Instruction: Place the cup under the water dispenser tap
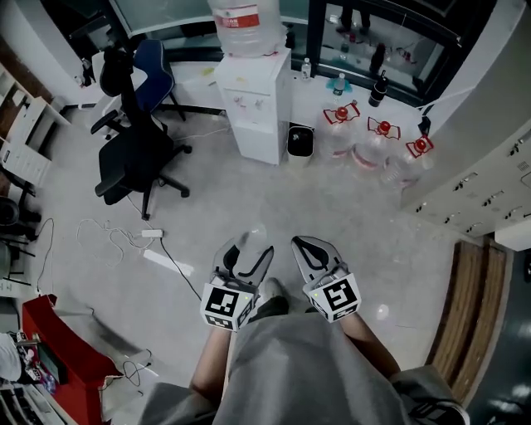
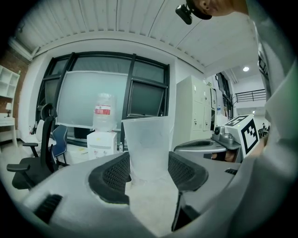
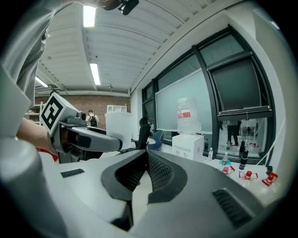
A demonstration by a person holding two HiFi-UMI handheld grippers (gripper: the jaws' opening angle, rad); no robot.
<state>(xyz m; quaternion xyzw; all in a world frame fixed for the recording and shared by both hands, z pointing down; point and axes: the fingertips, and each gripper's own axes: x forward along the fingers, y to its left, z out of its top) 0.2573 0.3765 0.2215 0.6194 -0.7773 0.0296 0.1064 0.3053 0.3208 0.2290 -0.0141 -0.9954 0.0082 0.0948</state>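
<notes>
A translucent plastic cup [image 2: 148, 146] stands upright between the dark ribbed pads of my left gripper [image 2: 148, 175], which is shut on its lower part. In the head view the left gripper [image 1: 247, 251] is low in the middle, with the faint cup [image 1: 252, 236] at its tips. My right gripper [image 1: 309, 246] is beside it, its jaws together and empty [image 3: 145, 169]. The white water dispenser [image 1: 259, 104] with a large bottle [image 1: 246, 25] on top stands ahead across the floor, also visible past the cup as the dispenser [image 2: 102, 145]. The tap is too small to make out.
A black office chair [image 1: 137, 153] and a blue chair [image 1: 154, 70] stand left of the dispenser. A small black bin [image 1: 300, 141] and several large red-capped water bottles [image 1: 373, 145] sit to its right. Cables and a power strip [image 1: 151, 234] lie on the floor at left. Lockers [image 1: 485, 178] line the right.
</notes>
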